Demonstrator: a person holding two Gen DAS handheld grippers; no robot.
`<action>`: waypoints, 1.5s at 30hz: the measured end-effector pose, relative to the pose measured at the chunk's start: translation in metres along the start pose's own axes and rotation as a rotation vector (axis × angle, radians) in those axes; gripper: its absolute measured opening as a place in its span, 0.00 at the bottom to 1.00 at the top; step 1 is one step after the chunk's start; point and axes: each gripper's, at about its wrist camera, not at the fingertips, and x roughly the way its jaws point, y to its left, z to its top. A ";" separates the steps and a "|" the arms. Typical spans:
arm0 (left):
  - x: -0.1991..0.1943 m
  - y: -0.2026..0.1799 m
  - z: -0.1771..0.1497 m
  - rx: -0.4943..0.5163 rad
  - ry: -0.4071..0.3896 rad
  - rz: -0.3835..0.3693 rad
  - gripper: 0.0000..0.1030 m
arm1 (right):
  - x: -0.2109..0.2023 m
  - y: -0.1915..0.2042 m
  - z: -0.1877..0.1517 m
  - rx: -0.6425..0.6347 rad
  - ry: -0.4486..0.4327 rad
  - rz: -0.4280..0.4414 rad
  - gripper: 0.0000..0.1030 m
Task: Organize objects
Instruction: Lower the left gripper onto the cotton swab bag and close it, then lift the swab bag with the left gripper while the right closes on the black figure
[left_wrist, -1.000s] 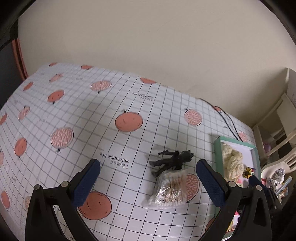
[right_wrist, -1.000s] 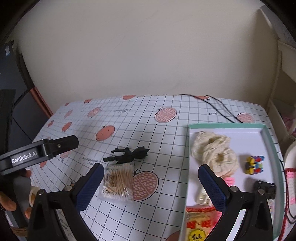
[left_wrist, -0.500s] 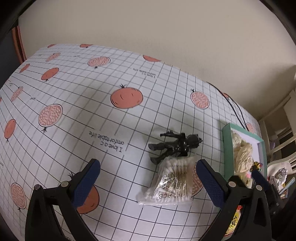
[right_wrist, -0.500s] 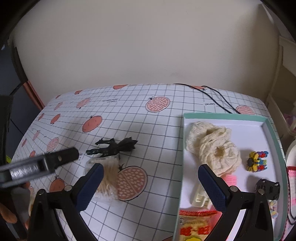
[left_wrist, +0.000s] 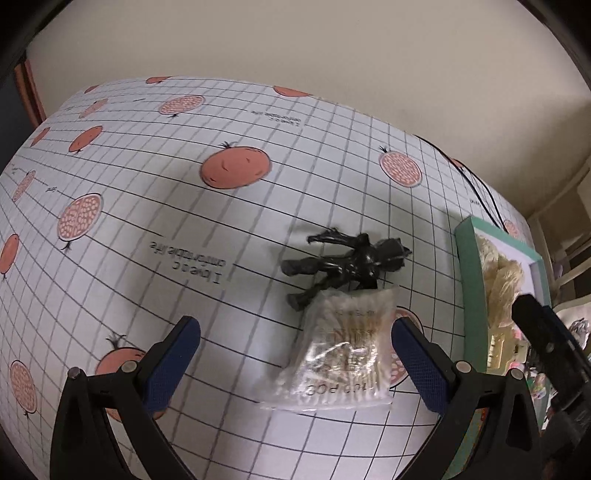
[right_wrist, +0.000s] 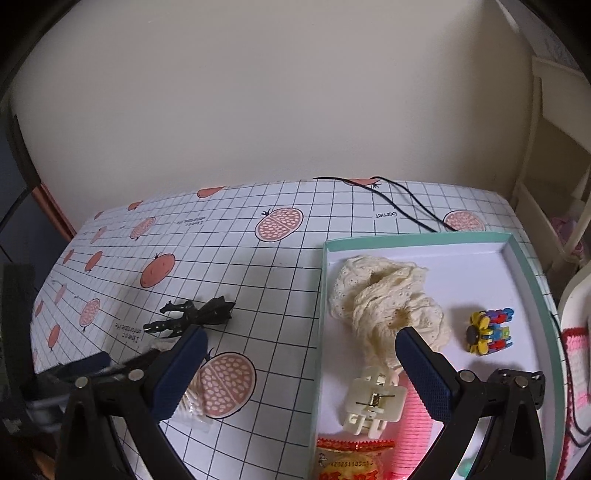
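My left gripper (left_wrist: 295, 354) hangs over the grid-patterned tablecloth with orange fruit prints (left_wrist: 155, 206), its blue-padded fingers spread wide and holding nothing. Between and just beyond them lies a clear plastic bag of cotton swabs (left_wrist: 340, 354), and touching its far edge is a black plastic toy figure (left_wrist: 347, 262) lying flat. To the right of both stands the shallow white tray with a mint-green rim (right_wrist: 532, 280). My right gripper (right_wrist: 299, 369) is also spread wide and empty, poised over the tray's near left edge. Inside the tray I see a cream lace fabric bundle (right_wrist: 384, 302), a cream hair claw clip (right_wrist: 373, 402) nearer to me, a multicoloured block toy (right_wrist: 491, 332) to the right, a pink ribbed item (right_wrist: 413, 435) and a red-and-yellow snack packet (right_wrist: 354, 461) at the near end.
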 end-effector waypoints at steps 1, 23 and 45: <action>0.003 -0.004 -0.002 0.007 0.005 -0.001 1.00 | 0.001 0.001 0.000 -0.003 0.000 0.001 1.00; 0.018 -0.003 -0.003 -0.027 0.058 -0.001 0.60 | 0.016 0.028 0.003 -0.035 0.030 0.024 1.00; -0.008 0.094 0.017 -0.368 -0.035 0.052 0.38 | 0.074 0.097 0.012 -0.272 0.148 0.018 1.00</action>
